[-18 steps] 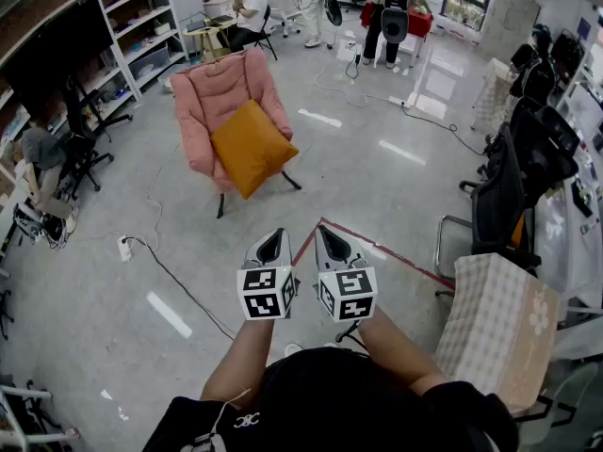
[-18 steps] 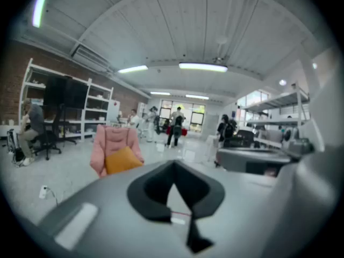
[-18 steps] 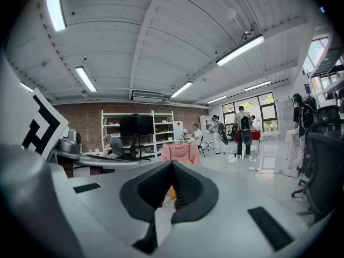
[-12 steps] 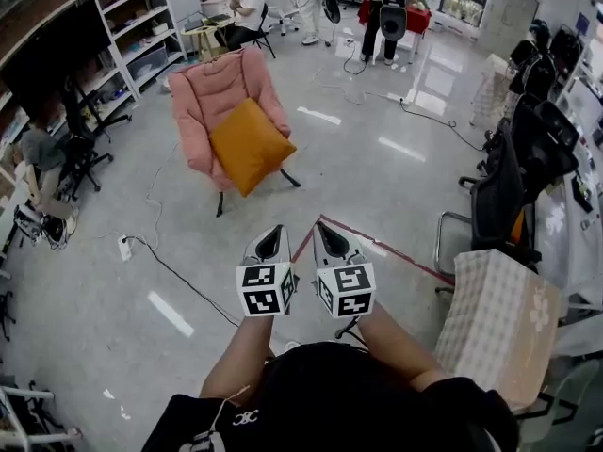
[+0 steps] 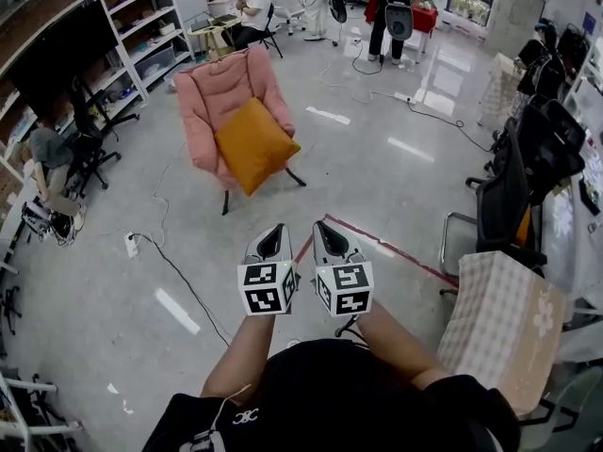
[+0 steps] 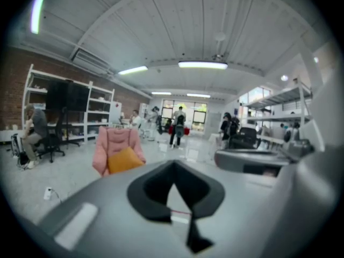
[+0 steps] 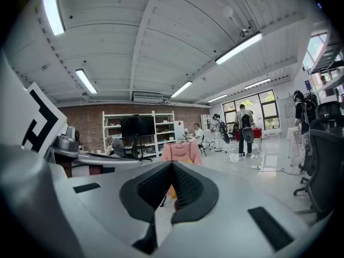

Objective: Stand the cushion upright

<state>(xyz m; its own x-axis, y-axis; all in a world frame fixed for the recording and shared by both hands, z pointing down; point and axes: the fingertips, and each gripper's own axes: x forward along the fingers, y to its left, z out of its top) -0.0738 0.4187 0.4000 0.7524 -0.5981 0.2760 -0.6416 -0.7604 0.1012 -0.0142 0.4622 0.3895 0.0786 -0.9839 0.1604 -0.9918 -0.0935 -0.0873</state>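
An orange cushion [image 5: 254, 146] lies tilted like a diamond on the seat of a pink padded chair [image 5: 221, 88], its lower corner hanging over the front edge. The chair stands across the floor, well ahead of me. My left gripper [image 5: 271, 243] and right gripper [image 5: 330, 241] are held side by side in front of my body, both pointing toward the chair, both shut with nothing in them. In the left gripper view the cushion [image 6: 123, 159] shows to the left of the shut jaws. In the right gripper view the chair [image 7: 180, 150] rises just behind the jaws, which hide most of the cushion.
A cable and power strip [image 5: 132, 245] lie on the floor at the left. A red tape line [image 5: 377, 248] runs just ahead of the grippers. Black office chairs [image 5: 509, 205] and a cloth-covered seat [image 5: 504, 323] stand at the right, shelves [image 5: 141, 26] at the left, people at the back.
Both grippers stay shut and side by side. The chair and cushion have shifted slightly right in the head view; nothing was touched.
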